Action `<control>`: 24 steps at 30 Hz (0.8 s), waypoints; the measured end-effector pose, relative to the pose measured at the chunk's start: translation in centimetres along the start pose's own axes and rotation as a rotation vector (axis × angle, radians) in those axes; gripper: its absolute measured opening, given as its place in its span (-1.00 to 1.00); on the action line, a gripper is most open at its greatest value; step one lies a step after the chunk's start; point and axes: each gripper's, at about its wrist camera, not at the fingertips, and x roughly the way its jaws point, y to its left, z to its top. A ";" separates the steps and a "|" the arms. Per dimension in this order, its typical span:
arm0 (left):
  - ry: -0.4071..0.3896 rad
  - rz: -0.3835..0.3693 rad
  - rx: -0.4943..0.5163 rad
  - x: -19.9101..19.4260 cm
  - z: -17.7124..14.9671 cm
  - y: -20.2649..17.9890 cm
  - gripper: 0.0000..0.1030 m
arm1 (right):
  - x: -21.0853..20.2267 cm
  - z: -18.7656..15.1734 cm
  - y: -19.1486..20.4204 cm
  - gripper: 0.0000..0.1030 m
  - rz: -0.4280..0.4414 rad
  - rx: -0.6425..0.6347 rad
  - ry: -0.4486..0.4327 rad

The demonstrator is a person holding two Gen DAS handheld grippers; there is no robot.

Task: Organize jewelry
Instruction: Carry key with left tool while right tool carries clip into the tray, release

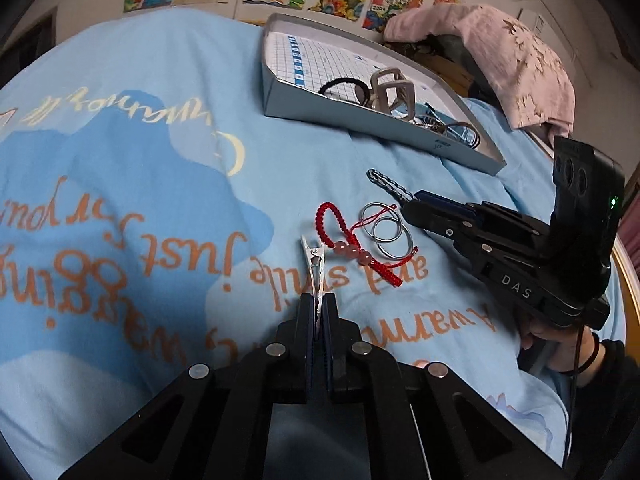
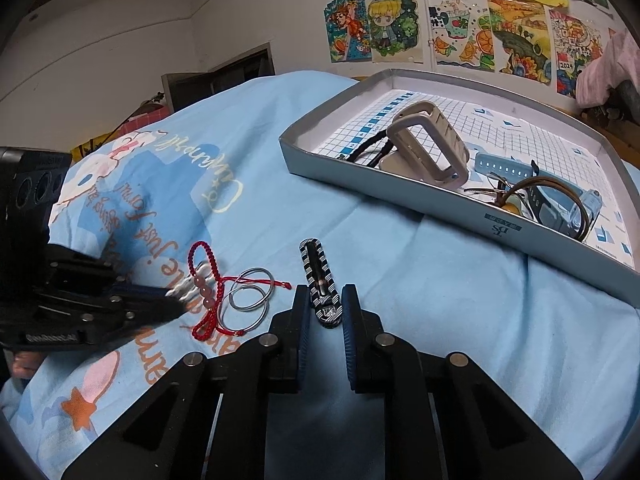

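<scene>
On the soft blue bedspread (image 1: 120, 200), the left gripper (image 1: 319, 308) pinches only the silver clip's (image 1: 316, 264) tail, so it may swivel free, while the right gripper's (image 2: 326, 312) jaws, apparently not yet clamped, may nudge the striped barrette (image 2: 320, 280) between them aside

A pale blue printed bedspread (image 2: 400, 264) covered the bed; colourful drawings (image 2: 460, 32) hung on the white wall (image 2: 120, 20) behind.

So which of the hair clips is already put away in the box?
The big beige claw clip, lying inside the grey box. The silver clip and the striped clip are outside it, over the blue blanket.
</scene>
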 end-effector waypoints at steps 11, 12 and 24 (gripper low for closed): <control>-0.126 0.149 0.000 -2.1 -0.2 -1.0 -0.92 | -2.2 0.0 0.6 -0.74 -0.024 0.000 -0.068; -0.141 0.158 -0.007 -2.3 0.0 -1.0 -0.92 | -2.5 0.0 0.7 -0.74 -0.024 -0.003 -0.076; -0.357 0.263 -0.001 -5.2 5.7 -2.8 -0.92 | -5.6 0.9 -0.6 -0.74 -0.065 0.037 -0.204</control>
